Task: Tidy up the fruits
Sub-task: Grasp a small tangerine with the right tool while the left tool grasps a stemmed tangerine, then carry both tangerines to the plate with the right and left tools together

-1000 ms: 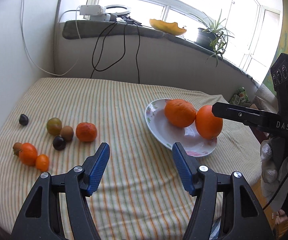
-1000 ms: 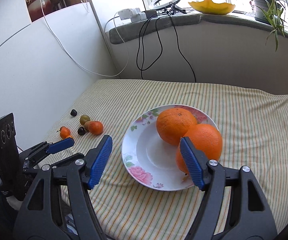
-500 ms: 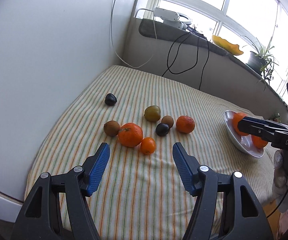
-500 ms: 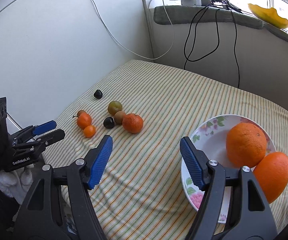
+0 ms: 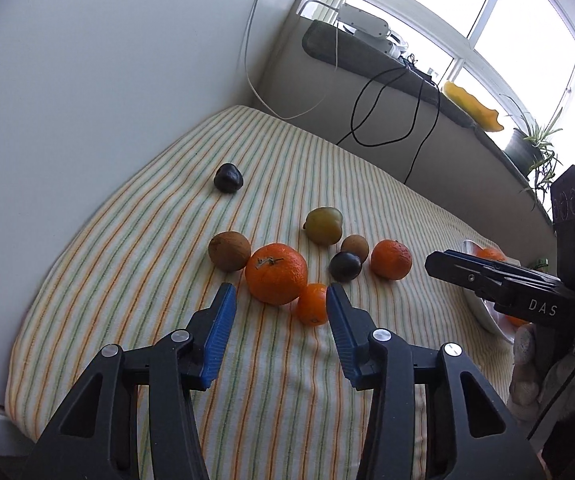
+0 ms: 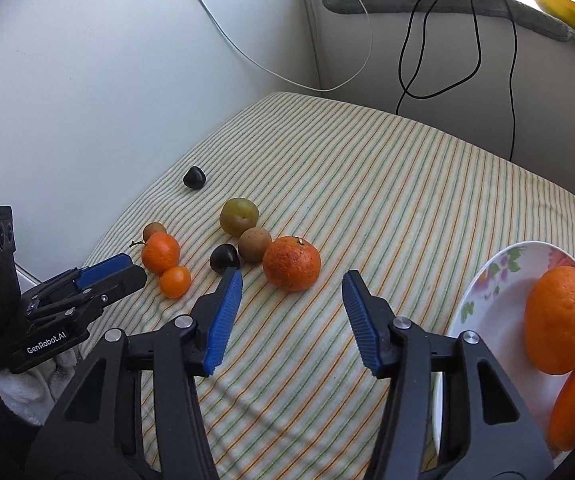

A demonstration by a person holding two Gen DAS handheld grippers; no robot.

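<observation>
Several loose fruits lie on the striped cloth. My left gripper [image 5: 279, 298] is open and empty, just short of a stemmed mandarin [image 5: 276, 273] and a small orange fruit [image 5: 312, 304]. A brown kiwi [image 5: 229, 250], a green plum [image 5: 323, 225], a dark plum [image 5: 345, 266] and another mandarin [image 5: 391, 259] lie around them. My right gripper [image 6: 292, 284] is open and empty, its jaws just before the larger mandarin [image 6: 292, 263]. The floral plate [image 6: 487, 308] at right holds two big oranges [image 6: 562, 318].
A lone dark fruit [image 5: 228, 177] lies apart near the white wall. Cables [image 6: 439, 48] hang from the sill at the back. The table's left edge [image 5: 15, 360] is close to the wall. The right gripper's body [image 5: 527, 292] is at the right of the left wrist view.
Both grippers have swung left from the plate to the loose fruits and come closer. The left one now sits right at the stemmed mandarin. Both stay open.
</observation>
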